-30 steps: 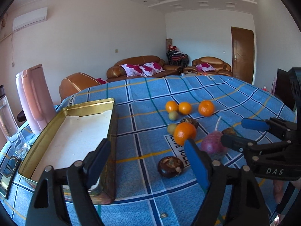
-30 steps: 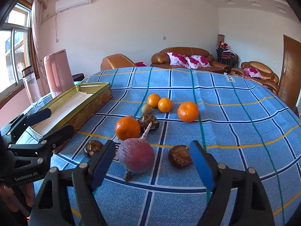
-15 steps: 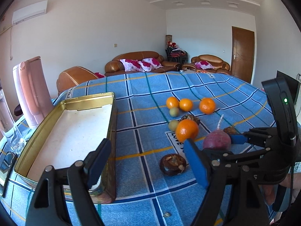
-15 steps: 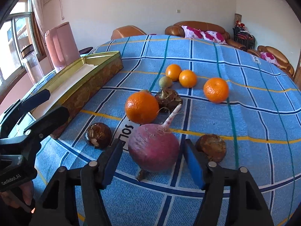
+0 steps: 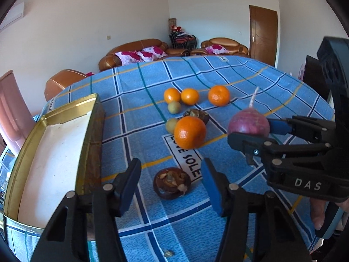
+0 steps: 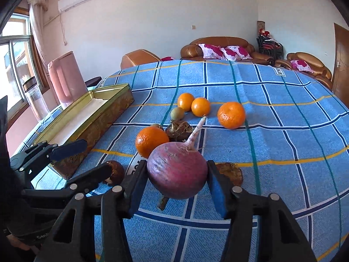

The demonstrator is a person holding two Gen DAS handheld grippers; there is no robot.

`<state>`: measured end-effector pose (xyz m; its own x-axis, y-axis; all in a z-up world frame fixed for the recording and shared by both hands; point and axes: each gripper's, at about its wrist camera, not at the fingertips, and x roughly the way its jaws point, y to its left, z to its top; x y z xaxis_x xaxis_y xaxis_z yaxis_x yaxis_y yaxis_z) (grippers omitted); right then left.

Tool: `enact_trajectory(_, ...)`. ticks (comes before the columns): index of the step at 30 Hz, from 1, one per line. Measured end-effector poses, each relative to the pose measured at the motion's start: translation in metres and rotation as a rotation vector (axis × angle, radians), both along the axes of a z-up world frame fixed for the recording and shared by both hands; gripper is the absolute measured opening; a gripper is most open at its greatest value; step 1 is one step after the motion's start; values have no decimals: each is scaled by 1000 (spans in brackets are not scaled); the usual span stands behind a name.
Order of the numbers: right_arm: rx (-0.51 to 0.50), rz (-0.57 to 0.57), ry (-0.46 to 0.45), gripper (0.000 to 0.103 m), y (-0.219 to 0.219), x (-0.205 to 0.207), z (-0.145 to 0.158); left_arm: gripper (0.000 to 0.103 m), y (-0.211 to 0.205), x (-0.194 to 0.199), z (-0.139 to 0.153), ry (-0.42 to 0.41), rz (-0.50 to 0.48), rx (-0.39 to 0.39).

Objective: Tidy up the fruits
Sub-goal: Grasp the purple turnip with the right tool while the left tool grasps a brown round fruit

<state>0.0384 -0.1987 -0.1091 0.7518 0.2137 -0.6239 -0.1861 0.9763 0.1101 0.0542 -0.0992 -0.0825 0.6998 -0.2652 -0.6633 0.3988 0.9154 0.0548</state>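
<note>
Looks like the step in hand is picking up the purple radish [image 6: 177, 171] with the right hand-held gripper [image 6: 175, 182]. To do it well I'd squeeze across the widest part of the bulb, keep the pale root tip and the stub clear of the pads, and lift straight up so it doesn't nudge the big orange [image 6: 151, 142] just behind it. Then over to the gold tin [image 6: 91, 111] on the left, which has nothing in it yet.

The radish sits right between the right jaws, both blue pads look pressed on its sides, so clamped on it I'd say; can't tell if it's off the tabletop [image 6: 283, 131].

The left hand-held gripper [image 5: 172, 182] is spread apart, holding nothing, with a mangosteen [image 5: 171, 183] between its fingers.
</note>
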Motion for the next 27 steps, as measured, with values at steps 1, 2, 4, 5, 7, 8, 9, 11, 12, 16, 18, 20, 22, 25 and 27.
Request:
enact_trajectory(1, -6, 2, -4, 55, 0, -1, 1, 53, -1, 3, -3, 23, -5, 0)
enact_trajectory(2, -12, 3, -8, 55, 1, -1, 1, 50, -1, 6, -5, 39, -2, 1)
enact_trajectory(4, -23, 6, -10, 55, 2, -2, 2, 44, -1, 11, -10, 73, 6, 2)
enact_trajectory(5, -27, 8, -6, 55, 3, -2, 1, 44, 0, 14, -12, 93, 7, -1)
enact_trajectory(7, -32, 13, 4, 55, 4, -1, 0, 44, 2, 17, -15, 117, 12, -11)
enact_trajectory(8, -35, 15, 9, 55, 5, 0, -1, 44, 2, 18, -16, 126, 11, -14)
enact_trajectory(9, -40, 16, 13, 55, 5, 1, -1, 44, 2, 18, -17, 130, 11, -16)
enact_trajectory(11, -51, 21, 16, 55, 8, 1, -1, 45, 2, 19, -18, 138, 8, -13)
enact_trajectory(12, -59, 24, 18, 55, 9, 1, -1, 45, 1, 20, -21, 150, 7, -4)
enact_trajectory(16, -75, 26, 15, 55, 12, 1, -2, 45, 3, 24, -24, 188, 9, -18)
enact_trajectory(18, -75, 26, 15, 55, 11, 1, -2, 45, 5, 24, -24, 190, 10, -27)
enact_trajectory(20, -74, 26, 15, 55, 11, 1, -2, 44, 7, 25, -24, 191, 8, -37)
enact_trajectory(22, -75, 26, 11, 55, 11, 1, -1, 44, 9, 25, -23, 188, 4, -54)
enact_trajectory(25, -75, 31, 5, 55, 12, -1, -1, 44, 13, 22, -18, 159, 5, -76)
enact_trajectory(27, -76, 35, -1, 55, 13, -1, -1, 44, 17, 19, -13, 132, 11, -93)
